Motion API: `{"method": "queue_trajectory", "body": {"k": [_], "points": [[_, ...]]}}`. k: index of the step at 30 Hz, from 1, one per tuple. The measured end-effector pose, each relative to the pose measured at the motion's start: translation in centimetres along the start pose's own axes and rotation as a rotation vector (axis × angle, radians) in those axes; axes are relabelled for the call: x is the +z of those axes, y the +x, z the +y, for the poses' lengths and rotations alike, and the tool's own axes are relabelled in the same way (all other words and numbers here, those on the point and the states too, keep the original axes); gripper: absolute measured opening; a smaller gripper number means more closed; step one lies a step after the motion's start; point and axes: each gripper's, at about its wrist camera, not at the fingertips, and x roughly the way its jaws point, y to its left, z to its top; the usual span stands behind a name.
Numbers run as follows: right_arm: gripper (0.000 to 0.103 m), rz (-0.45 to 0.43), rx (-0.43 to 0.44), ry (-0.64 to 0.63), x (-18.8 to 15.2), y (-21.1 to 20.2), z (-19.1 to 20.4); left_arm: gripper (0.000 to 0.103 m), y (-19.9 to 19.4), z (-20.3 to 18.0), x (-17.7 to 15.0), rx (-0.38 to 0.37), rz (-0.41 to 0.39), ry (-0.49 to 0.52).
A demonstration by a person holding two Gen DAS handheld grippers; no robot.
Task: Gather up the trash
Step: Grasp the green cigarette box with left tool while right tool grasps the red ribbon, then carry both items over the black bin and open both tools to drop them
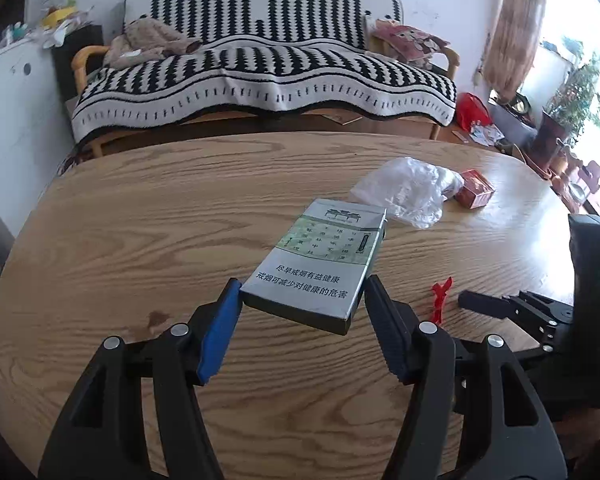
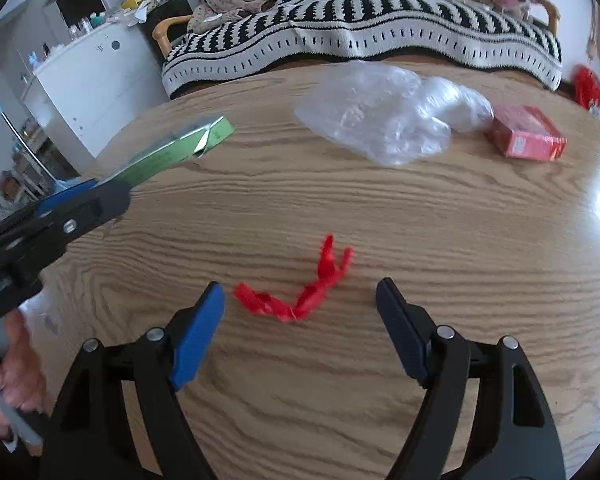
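My left gripper [image 1: 302, 296] is shut on a grey-green cigarette pack [image 1: 320, 260] and holds it above the wooden table [image 1: 140, 220]. The pack [image 2: 176, 152] and left gripper [image 2: 88, 200] also show at the left of the right wrist view. My right gripper [image 2: 300, 300] is open, low over the table, with a red plastic scrap [image 2: 296, 292] lying between its fingertips. A crumpled clear plastic bag [image 2: 384, 112] and a red box [image 2: 528, 132] lie farther back on the table; they also show in the left wrist view, the bag [image 1: 408, 192] beside the box [image 1: 474, 188].
A sofa with a black-and-white striped cover [image 1: 260, 64] stands behind the table. A white cabinet [image 2: 88, 76] is at the left. Red bags and clutter [image 1: 476, 112] lie on the floor at the right near a window with plants.
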Motion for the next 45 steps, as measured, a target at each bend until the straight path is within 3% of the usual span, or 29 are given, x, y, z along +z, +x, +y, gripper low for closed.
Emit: {"method": "queue_trajectory", "body": {"k": [1, 3, 5, 13, 24, 29, 34, 40, 45], "points": [[0.074, -0.005, -0.018, -0.013, 0.1, 0.2, 0.3, 0.062, -0.1, 0.1, -0.1, 0.006, 0.002, -0.003], [0.046, -0.023, -0.063, -0.043, 0.1, 0.4, 0.9, 0.062, -0.1, 0.3, -0.3, 0.008, 0.007, -0.013], [0.04, -0.019, -0.055, -0.049, 0.0, 0.4, 0.9, 0.061, -0.1, 0.2, -0.3, 0.011, 0.011, -0.016], [0.036, -0.031, -0.063, -0.04, -0.8, -1.8, -1.4, 0.06, -0.4, -2.0, -0.1, -0.003, 0.007, 0.015], [0.036, -0.117, -0.106, 0.017, -3.3, -9.9, -7.8, 0.059, -1.7, -8.1, 0.8, -0.066, -0.019, 0.079], [0.036, -0.161, -0.17, 0.09, -6.3, -15.5, -13.4, 0.059, -2.9, -13.9, 1.1, -0.138, -0.047, 0.141], [0.037, -0.193, -0.271, 0.212, -11.1, -21.5, -20.9, 0.059, -3.8, -22.2, 0.5, -0.241, -0.052, 0.238], [0.037, -0.212, -0.412, 0.428, -20.2, -29.2, -31.1, 0.059, -5.2, -33.6, -2.0, -0.403, -0.051, 0.373], [0.037, -0.212, -0.502, 0.578, -27.0, -33.9, -36.9, 0.059, -6.5, -43.6, -6.0, -0.557, -0.025, 0.496]]}}
